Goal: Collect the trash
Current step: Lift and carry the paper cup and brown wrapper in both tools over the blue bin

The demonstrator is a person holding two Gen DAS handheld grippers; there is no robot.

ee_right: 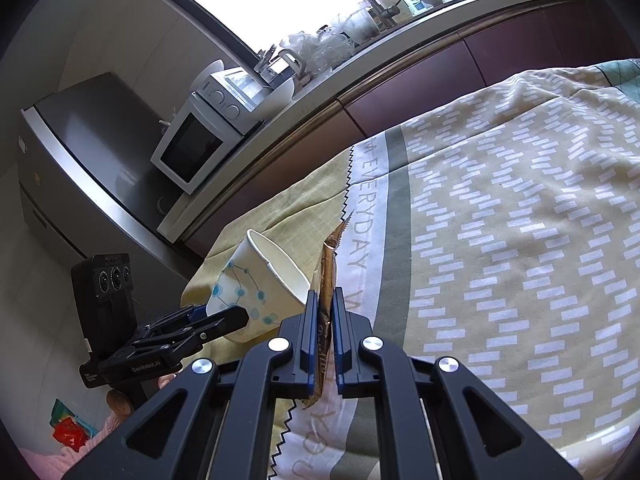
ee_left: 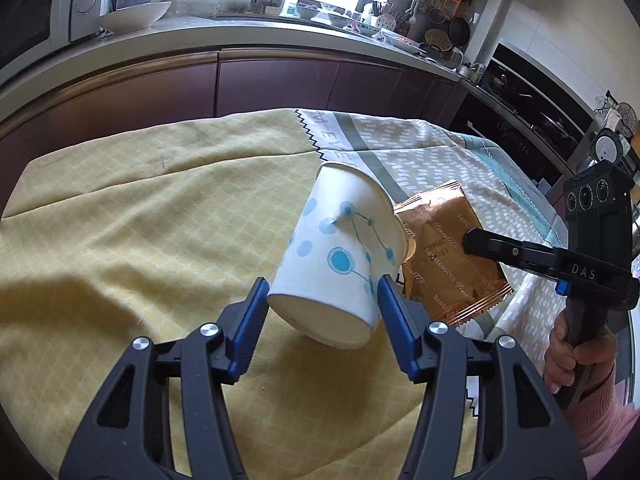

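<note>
The paper cup [ee_left: 340, 248] is white with blue dots. It is tipped on its side, with its open mouth pointing away to the far right and its flat bottom near the camera. The right wrist view looks into its mouth, and the part that shows is bare white.

The left tongs [ee_left: 322, 300] are closed on the low part of the cup, one blue pad on each side. The cup is held up above the yellow cloth [ee_left: 140, 220] that covers the bench.

The right tongs [ee_right: 322, 312] are almost together. They pinch a shiny brown snack wrapper [ee_right: 326, 276] by its edge, and the wrapper stands up thin between the two pads. The wrapper is just beside the cup, on the cup's right.

The left wrist view shows the flat face of the wrapper, with gold letters on it, and a hand [ee_left: 572, 356] holding the handle of the right tongs. The right wrist view shows the wrapper only from its thin edge. It also shows a white microwave [ee_right: 196, 144] and a grey fridge [ee_right: 80, 148] at the far left, beyond the bench.
</note>
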